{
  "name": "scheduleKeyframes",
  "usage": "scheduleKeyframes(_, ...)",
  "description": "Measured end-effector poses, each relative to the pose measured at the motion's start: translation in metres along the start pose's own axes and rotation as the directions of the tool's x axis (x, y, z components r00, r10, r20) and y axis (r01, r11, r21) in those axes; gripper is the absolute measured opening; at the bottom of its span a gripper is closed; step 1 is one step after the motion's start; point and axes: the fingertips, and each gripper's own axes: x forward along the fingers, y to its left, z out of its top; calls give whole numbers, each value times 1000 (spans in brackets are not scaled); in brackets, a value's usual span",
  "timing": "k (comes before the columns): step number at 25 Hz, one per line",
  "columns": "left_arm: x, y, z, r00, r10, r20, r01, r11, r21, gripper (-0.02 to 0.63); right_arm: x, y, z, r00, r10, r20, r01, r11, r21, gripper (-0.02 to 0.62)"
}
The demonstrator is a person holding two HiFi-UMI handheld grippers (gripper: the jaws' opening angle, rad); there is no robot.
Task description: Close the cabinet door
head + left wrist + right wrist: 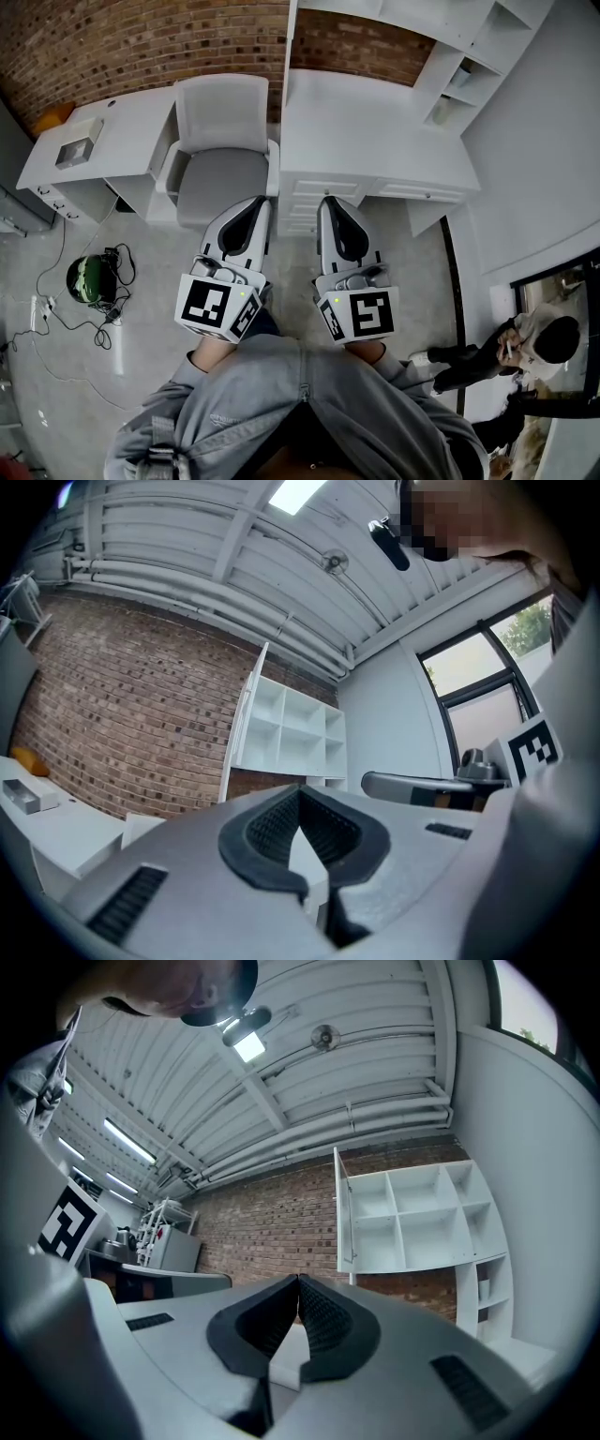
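Head view, centre frame: left gripper (257,202) beside right gripper (329,202), both pinched together, empty; cabinet door (290,37) upper centre, open.

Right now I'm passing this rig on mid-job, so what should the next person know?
Left hand-held gripper: shut, empty.
Right hand-held gripper: shut, empty.
Door: open, edge-on to us, at the left side of the white cabinet above the desk.
Done: nothing yet; neither gripper touches the door.
Left: reach the door and, probably, push it rightward until it shuts against the cabinet.
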Motion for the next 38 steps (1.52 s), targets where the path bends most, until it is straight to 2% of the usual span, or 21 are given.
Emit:
scheduleKeyframes(24, 131, 104, -6, 995, -99, -6, 99, 995, 1, 6, 153, -46, -40, 997, -75, -11, 75, 997, -14, 28)
scheduleKeyframes(38, 177, 131, -10, 980, -198, 8, 198, 980, -18, 5, 191, -65, -52, 985, -172, -15, 171, 984, -42, 27)
